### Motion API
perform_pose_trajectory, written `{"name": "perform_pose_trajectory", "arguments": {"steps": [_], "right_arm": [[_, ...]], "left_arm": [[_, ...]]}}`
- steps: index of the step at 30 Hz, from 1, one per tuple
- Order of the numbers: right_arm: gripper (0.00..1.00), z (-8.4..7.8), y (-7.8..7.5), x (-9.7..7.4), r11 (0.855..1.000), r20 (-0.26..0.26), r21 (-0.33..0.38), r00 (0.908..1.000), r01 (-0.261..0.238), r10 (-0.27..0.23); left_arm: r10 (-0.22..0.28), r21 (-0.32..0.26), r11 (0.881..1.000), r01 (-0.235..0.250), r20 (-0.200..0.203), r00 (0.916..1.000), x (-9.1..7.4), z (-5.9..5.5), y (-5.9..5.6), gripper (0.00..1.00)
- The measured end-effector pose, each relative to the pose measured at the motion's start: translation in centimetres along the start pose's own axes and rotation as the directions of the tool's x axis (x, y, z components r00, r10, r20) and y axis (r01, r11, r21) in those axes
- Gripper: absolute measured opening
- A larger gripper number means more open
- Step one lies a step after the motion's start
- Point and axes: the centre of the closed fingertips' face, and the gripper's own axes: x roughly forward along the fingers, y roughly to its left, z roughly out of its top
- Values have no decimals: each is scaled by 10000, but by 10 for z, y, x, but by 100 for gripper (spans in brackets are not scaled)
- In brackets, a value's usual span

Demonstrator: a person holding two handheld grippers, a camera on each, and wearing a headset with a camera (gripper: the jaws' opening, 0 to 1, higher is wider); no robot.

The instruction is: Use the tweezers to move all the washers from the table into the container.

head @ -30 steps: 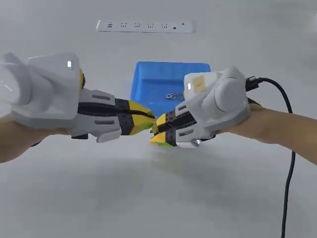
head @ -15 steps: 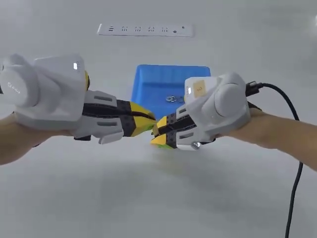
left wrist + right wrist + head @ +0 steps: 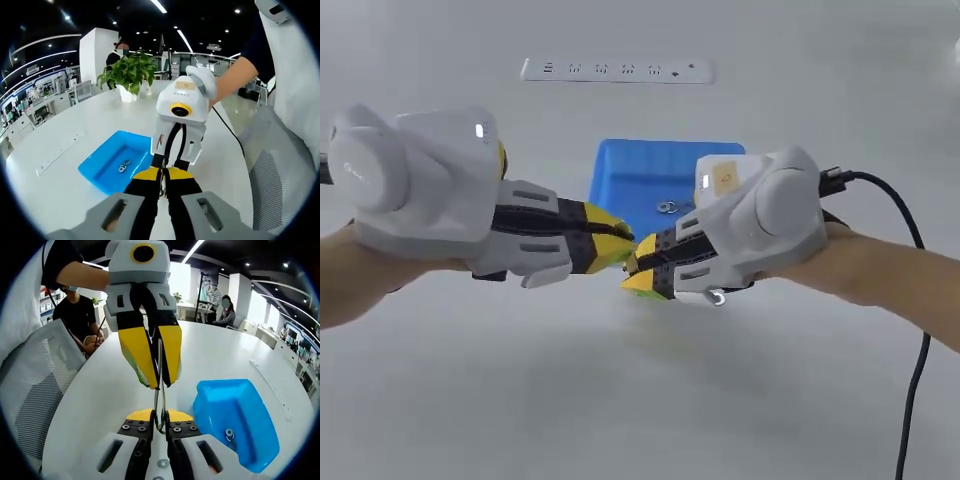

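1. steel tweezers (image 3: 159,375), thin and bright, bridge the two grippers tip to tip. they sit just in front of the blue container (image 3: 620,170), above the white table (image 3: 620,400).
2. left gripper (image 3: 620,240): yellow jaws pressed together on one end of the tweezers. right gripper (image 3: 632,275): jaws likewise closed, pinching the other end. i read this as a hand-over or a regrip.
3. washers (image 3: 667,207): a couple lie inside the container, near its middle. whether any wait on the table i cannot tell.
4. handling, my guess: the tweezers are light, springy and slick. squeezed too near the tips they will close; held too near the joined end they will swing. i would hold mid-shank, flat faces against the pads.
5. washers look small, flat and hard, and likely to skate on the table. pinch across the ring with one tip through the hole.
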Motion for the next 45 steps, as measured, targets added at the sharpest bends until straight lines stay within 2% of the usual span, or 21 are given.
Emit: {"name": "perform_pose_trajectory", "arguments": {"steps": [10,13,17,23,31,33,36,39,43,45], "right_arm": [[9,6,-1,0,10000,134,2,9999,84,-84],[10,4,0,0,10000,53,-14,10000,78,-78],[10,-1,1,1,9999,-20,70,9999,113,-113],[10,-11,4,5,9998,-130,169,9999,72,-69],[11,-11,2,4,9992,-10,387,10000,88,-88],[15,-10,6,4,9972,98,738,9999,-129,123],[26,-11,10,5,9975,-18,654,9997,-252,253],[24,-12,11,7,9983,-85,519,9996,-259,264],[13,-8,2,7,9988,87,486,10000,-33,28],[12,-8,3,7,9987,39,459,9998,-220,218]], "left_arm": [[-97,297,9995,98,-32,9999,-1,4,-2,8],[-155,573,9982,162,-126,9998,0,2,-3,7],[-178,507,9985,184,-132,9998,3,-2,-3,7],[-347,520,9980,366,-381,9987,9,-9,-7,7],[-377,532,9978,395,-343,9987,11,-8,-5,6],[-373,510,9979,390,-340,9987,12,-8,-5,6],[-313,501,9982,331,-363,9989,11,-9,-4,6],[-355,477,9982,374,-388,9986,10,-9,-4,6],[-391,470,9981,410,-405,9984,9,-10,-5,6],[-391,482,9980,411,-418,9984,9,-10,-6,6]]}}
